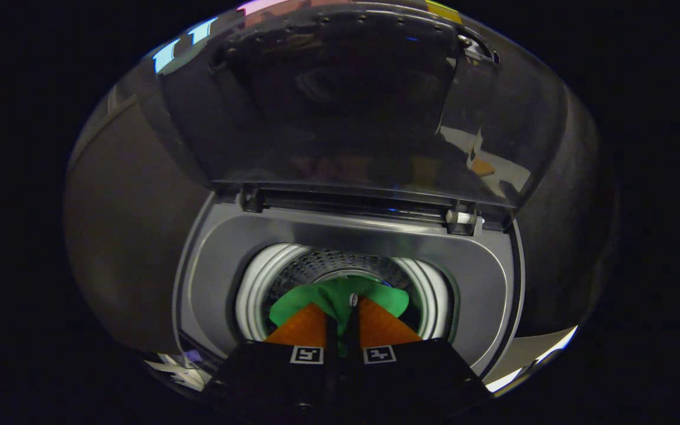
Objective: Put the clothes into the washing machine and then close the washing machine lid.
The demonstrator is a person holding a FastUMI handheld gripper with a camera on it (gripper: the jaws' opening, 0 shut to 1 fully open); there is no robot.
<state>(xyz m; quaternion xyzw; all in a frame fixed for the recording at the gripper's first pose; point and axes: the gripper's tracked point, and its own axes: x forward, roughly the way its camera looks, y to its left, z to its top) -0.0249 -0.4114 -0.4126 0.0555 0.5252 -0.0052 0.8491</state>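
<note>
A: Entry. The claw is poised over the open washing machine, its two fingers drawn nearly together and pinching a fold of the green garment. The cloth bunches just ahead of the fingertips and spreads to both sides, hanging in the mouth of the drum.

B: Is the garment in or out?

A: Within the drum opening, but held up (I cannot tell how much of it rests on the drum floor). The lid stands raised behind the opening, hinge at the back.

B: Risks from here?

A: Three, as I judge them. One: if the fingers part while cloth is caught on a tip, the garment may ride back out as the claw lifts. Two: a loose edge could drape over the white drum rim and be trapped when the lid comes down. Three: the lid is glossy and steeply tilted; a push placed badly could slip off, or let it drop hard.

B: Mitigation?

A: Release low, withdraw straight up, check the rim before touching the lid.
</note>
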